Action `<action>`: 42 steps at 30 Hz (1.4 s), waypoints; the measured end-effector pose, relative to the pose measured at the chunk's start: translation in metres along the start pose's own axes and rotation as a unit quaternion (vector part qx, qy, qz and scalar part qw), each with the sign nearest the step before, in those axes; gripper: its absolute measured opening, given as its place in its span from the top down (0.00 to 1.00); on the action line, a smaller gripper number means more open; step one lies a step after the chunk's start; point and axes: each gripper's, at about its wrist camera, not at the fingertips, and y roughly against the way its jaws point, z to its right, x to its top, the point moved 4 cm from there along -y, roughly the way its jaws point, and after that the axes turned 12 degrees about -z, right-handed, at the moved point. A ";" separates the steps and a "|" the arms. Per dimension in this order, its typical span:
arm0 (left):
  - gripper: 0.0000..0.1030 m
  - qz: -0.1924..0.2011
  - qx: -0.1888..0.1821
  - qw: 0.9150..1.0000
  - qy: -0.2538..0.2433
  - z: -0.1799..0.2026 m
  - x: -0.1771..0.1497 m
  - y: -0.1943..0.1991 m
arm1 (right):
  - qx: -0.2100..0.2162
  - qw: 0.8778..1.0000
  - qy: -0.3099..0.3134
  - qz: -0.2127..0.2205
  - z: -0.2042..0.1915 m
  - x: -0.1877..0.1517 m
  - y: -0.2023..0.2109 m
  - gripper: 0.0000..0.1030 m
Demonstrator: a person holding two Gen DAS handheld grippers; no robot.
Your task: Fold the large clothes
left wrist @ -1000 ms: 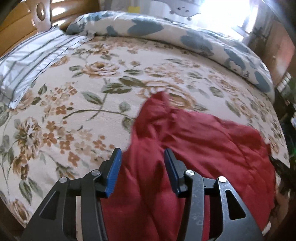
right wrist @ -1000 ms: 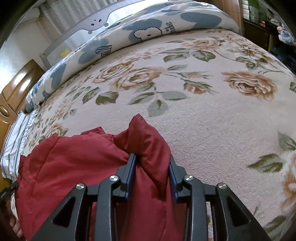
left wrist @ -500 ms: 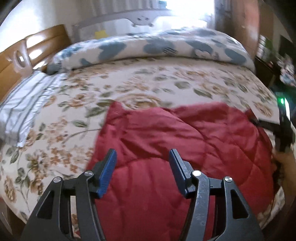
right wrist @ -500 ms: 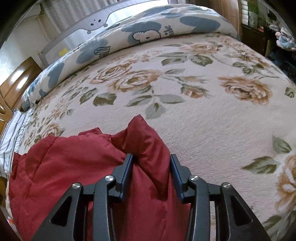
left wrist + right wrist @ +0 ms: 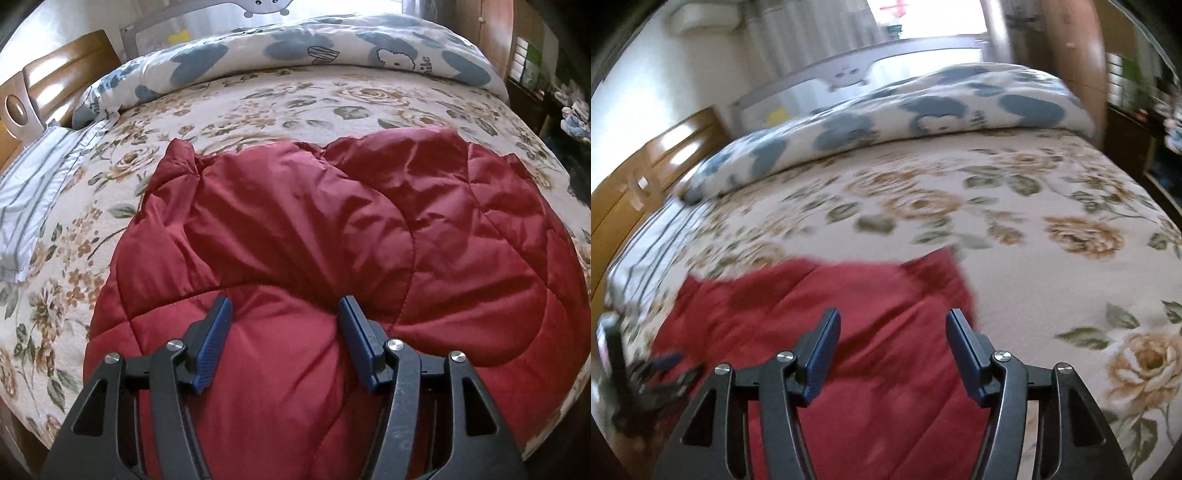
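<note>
Right view smeared with motion blur, red quilted garment (image 5: 332, 229) cut off below (near hem unseen)

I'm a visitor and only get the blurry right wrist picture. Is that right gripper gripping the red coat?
Observer: No. The right gripper has just been opening; its pads stand apart above the red quilted coat, gripping nothing.
Visitor: How does the coat lie?
Observer: The left view shows it sharply: spread on the floral bedspread, its far edge puckered into small peaks.
Visitor: And the other tool?
Observer: The left gripper is open too, its jaws also just widened, with a bulge of coat between the pads, unpinched.
</note>
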 end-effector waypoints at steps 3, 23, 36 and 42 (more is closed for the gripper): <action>0.42 0.001 -0.002 1.000 0.001 0.000 -0.002 0.000 | 0.028 0.999 0.031 -0.032 -0.029 -0.022 -0.005 0.41; 0.40 0.010 -0.051 0.998 0.033 -0.012 -0.025 0.030 | -0.008 0.997 0.041 -0.071 -0.031 -0.094 -0.051 0.38; 0.34 -0.020 -0.026 0.999 0.033 -0.011 -0.062 0.020 | -0.004 0.997 0.034 -0.066 -0.029 -0.096 -0.048 0.37; 0.32 -0.029 -0.023 0.998 0.041 -0.011 -0.057 0.014 | -0.001 0.997 0.028 -0.069 -0.027 -0.094 -0.047 0.37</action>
